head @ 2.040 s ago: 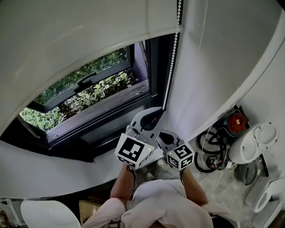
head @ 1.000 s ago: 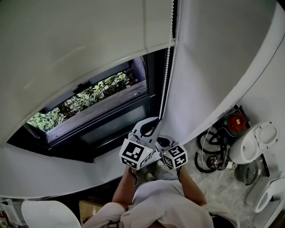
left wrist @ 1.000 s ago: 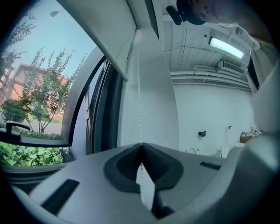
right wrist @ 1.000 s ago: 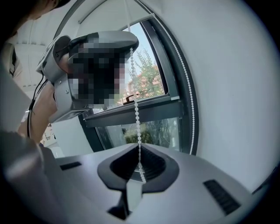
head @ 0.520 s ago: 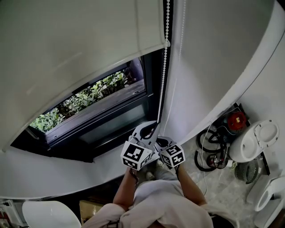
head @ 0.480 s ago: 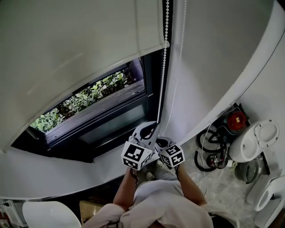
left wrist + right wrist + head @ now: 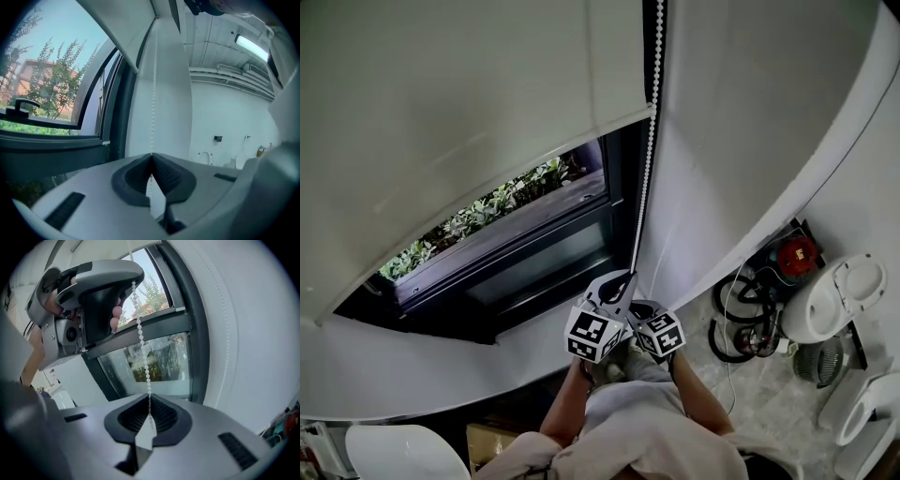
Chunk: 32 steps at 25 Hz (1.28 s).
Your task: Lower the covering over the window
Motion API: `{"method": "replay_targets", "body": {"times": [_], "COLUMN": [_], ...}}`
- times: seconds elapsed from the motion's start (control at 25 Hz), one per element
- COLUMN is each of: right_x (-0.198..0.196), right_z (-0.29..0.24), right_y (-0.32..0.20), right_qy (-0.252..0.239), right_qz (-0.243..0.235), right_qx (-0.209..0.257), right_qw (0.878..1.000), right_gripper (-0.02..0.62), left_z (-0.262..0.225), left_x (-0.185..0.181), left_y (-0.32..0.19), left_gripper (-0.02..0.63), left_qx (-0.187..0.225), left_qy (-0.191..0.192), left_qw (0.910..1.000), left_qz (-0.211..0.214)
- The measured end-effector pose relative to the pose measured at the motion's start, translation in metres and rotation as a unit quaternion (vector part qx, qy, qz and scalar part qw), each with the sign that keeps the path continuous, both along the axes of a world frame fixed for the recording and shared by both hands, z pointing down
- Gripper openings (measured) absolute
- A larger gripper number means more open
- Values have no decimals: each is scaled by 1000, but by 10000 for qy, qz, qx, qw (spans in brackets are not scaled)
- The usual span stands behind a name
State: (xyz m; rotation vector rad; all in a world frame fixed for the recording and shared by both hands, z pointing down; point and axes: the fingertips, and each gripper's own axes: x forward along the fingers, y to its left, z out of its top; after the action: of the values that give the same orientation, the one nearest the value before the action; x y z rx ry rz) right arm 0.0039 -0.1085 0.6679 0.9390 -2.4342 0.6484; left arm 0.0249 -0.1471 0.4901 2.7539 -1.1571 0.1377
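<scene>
Left of the bead chain (image 7: 649, 141) the dark window frame (image 7: 623, 178) sits just beside it and the roller blind (image 7: 469, 112) fills everything above, so there's no way through on that side. Right of the chain it's bare white wall (image 7: 741, 141), with free room in front of it the whole way up. Low on the chain the left gripper (image 7: 626, 275) and right gripper (image 7: 645, 306) are both clamped on, one just above the other with hardly a gap between, and well off to the chain's lower right coiled cables (image 7: 739, 323) clutter the floor.
</scene>
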Motion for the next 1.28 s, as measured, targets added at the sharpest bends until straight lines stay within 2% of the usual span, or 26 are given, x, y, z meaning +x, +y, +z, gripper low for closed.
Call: {"method": "replay_targets", "body": {"times": [0.2,0.4,0.56,0.68,0.96,1.16,1.28], "right_x": [-1,2,9,16,32,33,28], "right_z": [13,3,-29,-63,-155,-218,-256], "right_y": [8,9,5,1,-16,-22,-25], "right_qy": [102,187,73,-86,-459,-557,-576], "right_qz": [-29,10,105,236,562,556,447], "right_qx": [-84,116,479,826,1691,2354,2783], "right_qw": [9999,9998,9988,9963,9829,9687,9577], "right_gripper": [9,18,105,141,155,156,118], "left_z": [18,24,23,23,21,20,21], "left_x": [-3,-8,-10,-14,-18,-18,-15], "left_y": [-1,-4,-4,-4,-2,1,2], "left_gripper": [14,14,14,14,14,14,14], "left_qx": [-130,-74,-34,-17,-3,10,8], "left_qy": [28,-53,-45,-49,-5,6,19], "left_qw": [9999,9999,10000,10000,10000,10000,10000], "left_qz": [-4,-48,-62,-74,-69,-27,8]}}
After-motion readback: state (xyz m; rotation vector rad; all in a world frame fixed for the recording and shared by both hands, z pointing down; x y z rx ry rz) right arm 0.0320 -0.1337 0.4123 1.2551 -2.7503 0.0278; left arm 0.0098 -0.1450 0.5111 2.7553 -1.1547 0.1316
